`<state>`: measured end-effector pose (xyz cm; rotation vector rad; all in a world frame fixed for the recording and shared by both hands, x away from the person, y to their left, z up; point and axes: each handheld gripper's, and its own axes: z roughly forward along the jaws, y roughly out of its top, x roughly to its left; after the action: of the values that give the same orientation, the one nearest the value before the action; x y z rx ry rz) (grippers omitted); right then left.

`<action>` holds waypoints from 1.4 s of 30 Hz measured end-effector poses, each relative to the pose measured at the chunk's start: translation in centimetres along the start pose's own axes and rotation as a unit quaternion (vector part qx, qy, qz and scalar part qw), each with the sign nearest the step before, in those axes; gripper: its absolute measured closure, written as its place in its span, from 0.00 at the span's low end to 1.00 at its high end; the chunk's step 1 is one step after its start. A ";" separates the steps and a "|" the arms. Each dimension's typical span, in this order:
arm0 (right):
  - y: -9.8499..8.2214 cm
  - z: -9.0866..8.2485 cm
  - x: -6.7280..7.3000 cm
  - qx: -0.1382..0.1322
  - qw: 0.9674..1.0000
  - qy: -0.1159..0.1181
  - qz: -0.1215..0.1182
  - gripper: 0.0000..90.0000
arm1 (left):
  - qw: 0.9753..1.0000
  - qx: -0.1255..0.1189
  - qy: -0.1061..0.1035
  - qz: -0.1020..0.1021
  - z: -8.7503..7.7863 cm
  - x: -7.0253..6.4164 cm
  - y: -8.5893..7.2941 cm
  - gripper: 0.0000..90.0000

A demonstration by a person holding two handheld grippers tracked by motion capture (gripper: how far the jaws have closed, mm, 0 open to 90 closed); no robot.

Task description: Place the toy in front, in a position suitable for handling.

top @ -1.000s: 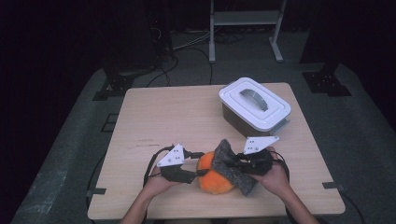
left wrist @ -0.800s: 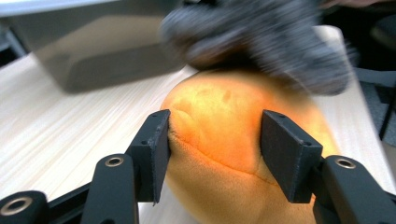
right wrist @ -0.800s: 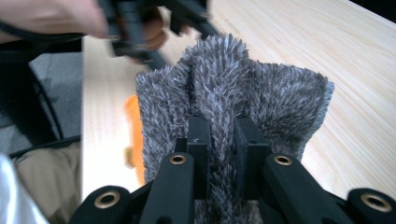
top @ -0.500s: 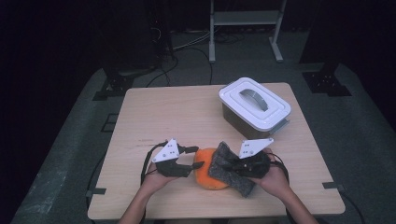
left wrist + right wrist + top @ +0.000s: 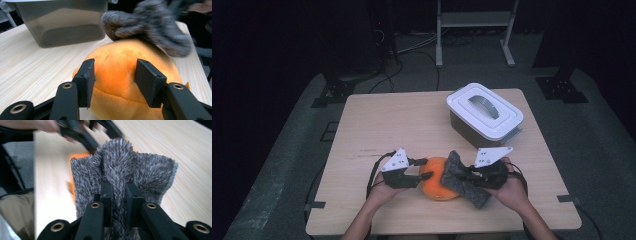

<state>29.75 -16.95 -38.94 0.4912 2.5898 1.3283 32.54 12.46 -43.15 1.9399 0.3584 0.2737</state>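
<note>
the orange plush toy (image 5: 439, 178) sits at the near edge of the table (image 5: 387, 125), between the two hands. the right gripper (image 5: 117, 192) is clenched on a fold of the grey fuzzy cloth (image 5: 468, 179), which drapes over the toy's right side. the left gripper (image 5: 113, 77) has its jaws spread around the toy's orange top, touching or nearly so, not yet squeezing. to do this well, i'd say close the left jaws gently on the plush so it can't roll, then draw the cloth across with the right. the lidded grey bin (image 5: 484, 114) waits farther back.
</note>
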 end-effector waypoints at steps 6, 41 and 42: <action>0.2 2.0 1.3 0.037 0.999 0.010 -0.038 0.87 | 1.000 -0.015 -0.009 -0.011 -0.3 0.1 0.3 0.54; -0.7 -0.2 -0.1 0.044 0.999 0.020 0.007 0.86 | 0.999 0.008 -0.039 -0.013 0.3 -0.6 0.5 0.43; -0.4 -0.4 0.0 0.039 0.999 0.019 0.004 0.86 | 0.999 0.009 -0.039 -0.007 0.3 -0.6 0.6 0.44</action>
<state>29.55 -17.48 -38.97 0.4944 2.6822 1.2563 32.14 11.71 -42.74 1.9584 0.3243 0.1868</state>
